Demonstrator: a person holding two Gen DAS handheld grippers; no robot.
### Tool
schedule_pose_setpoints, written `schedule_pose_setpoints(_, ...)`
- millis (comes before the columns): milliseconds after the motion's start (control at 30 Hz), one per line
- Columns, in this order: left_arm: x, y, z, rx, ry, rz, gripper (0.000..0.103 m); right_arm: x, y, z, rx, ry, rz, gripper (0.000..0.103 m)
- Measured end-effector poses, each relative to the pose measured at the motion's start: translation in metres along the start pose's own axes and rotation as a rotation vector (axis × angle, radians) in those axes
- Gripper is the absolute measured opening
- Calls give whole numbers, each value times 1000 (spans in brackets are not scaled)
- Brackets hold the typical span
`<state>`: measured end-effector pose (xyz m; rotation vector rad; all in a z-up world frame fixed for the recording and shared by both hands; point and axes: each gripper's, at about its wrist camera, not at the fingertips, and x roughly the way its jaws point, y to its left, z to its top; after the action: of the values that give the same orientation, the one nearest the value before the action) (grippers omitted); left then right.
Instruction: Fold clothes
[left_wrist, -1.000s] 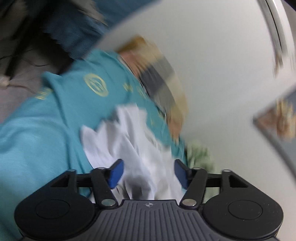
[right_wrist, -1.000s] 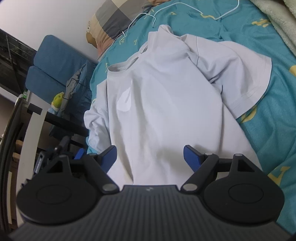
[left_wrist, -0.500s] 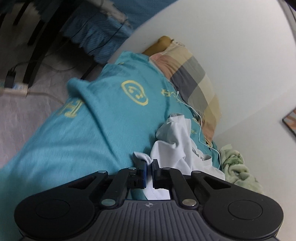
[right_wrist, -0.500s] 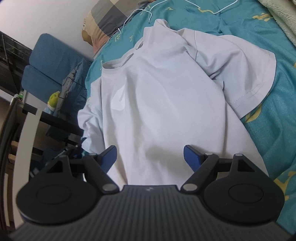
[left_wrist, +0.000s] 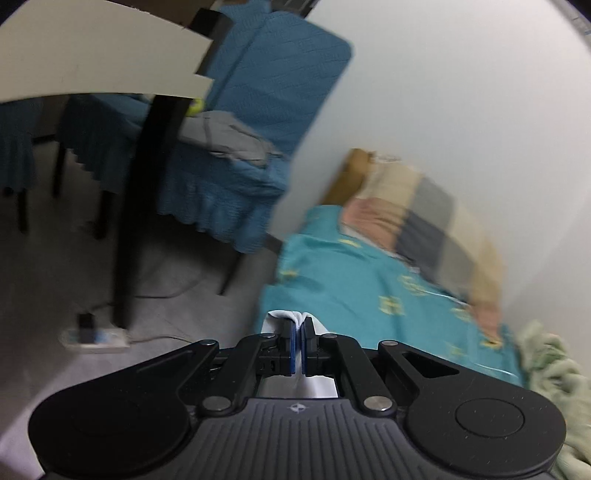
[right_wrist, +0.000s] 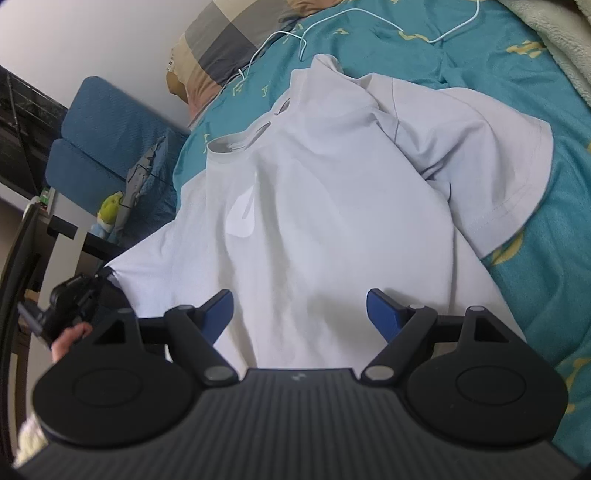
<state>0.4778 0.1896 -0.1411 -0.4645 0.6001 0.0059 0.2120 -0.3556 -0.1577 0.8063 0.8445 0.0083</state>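
A white T-shirt (right_wrist: 332, 206) lies crumpled on a teal bedsheet (right_wrist: 554, 236), collar toward the pillow, one sleeve spread to the right. My right gripper (right_wrist: 299, 310) is open and hovers over the shirt's lower body. My left gripper (left_wrist: 298, 334) is shut on a fold of the white T-shirt (left_wrist: 284, 316), held off the bed's left side. It also shows in the right wrist view (right_wrist: 70, 299), gripping the shirt's left sleeve and stretching it outward.
A checked pillow (right_wrist: 236, 33) and a white cable (right_wrist: 369, 26) lie at the bed's head. A green blanket (left_wrist: 554, 373) is on the far side. A blue chair (left_wrist: 258, 110), a dark desk leg (left_wrist: 136, 221) and a power strip (left_wrist: 96, 338) stand beside the bed.
My left gripper shut on the shirt's sleeve and pulled it out to the left past the bed's edge. The right gripper stayed open over the shirt.
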Motion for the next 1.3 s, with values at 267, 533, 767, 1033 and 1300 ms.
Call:
schedule_pose_setpoints(267, 36, 28, -29, -106, 152, 22, 28, 12, -3, 4, -36, -7, -27, 81)
schedule_pose_setpoints(533, -89, 35, -108, -96, 339, -107, 40, 0, 3, 2, -92, -22, -14, 81)
schedule_pose_setpoints(767, -180, 18, -181, 73, 685, -147, 49, -33, 9, -5, -157, -59, -11, 81)
schedule_pose_setpoints(1033, -214, -2, -228, 334, 935, -76, 57, -80, 1, -14, -160, -123, -21, 81)
schedule_pose_setpoints(1300, -251, -17, -228, 434, 986, -70, 2, -81, -11, -12, -146, -127, -65, 81)
